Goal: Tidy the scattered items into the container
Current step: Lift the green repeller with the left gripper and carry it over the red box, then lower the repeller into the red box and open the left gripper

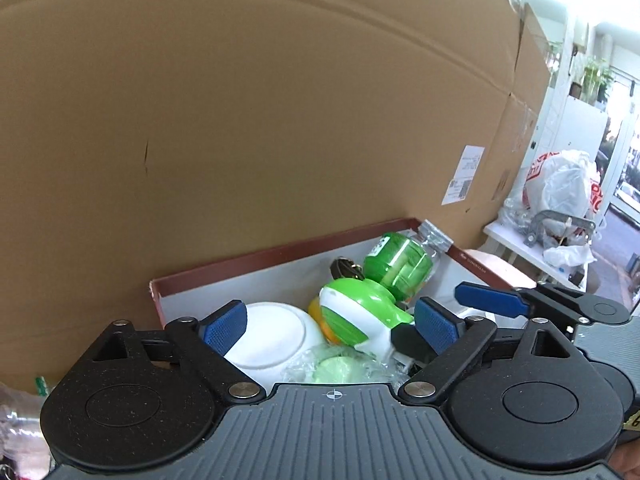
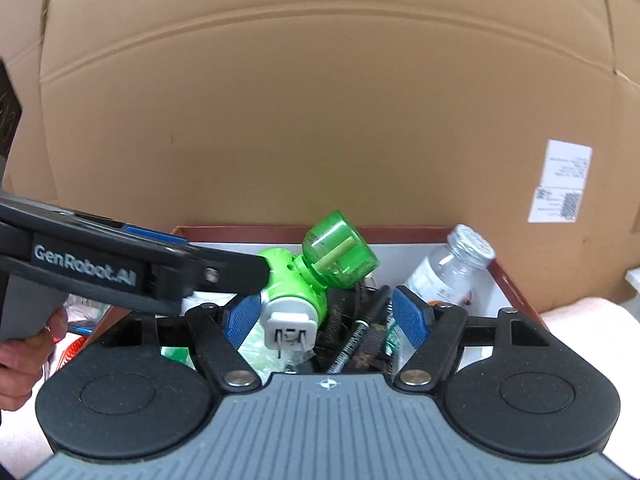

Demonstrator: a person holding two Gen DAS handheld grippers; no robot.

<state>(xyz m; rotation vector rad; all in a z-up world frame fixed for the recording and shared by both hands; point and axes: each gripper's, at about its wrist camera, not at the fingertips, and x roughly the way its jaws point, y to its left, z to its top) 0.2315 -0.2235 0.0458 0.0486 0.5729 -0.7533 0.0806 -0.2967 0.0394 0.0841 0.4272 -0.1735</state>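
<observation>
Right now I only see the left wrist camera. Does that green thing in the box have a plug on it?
Observer: Yes. The right wrist camera shows the green plug-in device has a white end with metal prongs.
Operator: What's next to it?
Observer: A metal spring lies just right of it, on dark tangled stuff.
Operator: Are my right tongs holding anything?
Observer: No. The right tongs stand open, pressing on nothing.
</observation>
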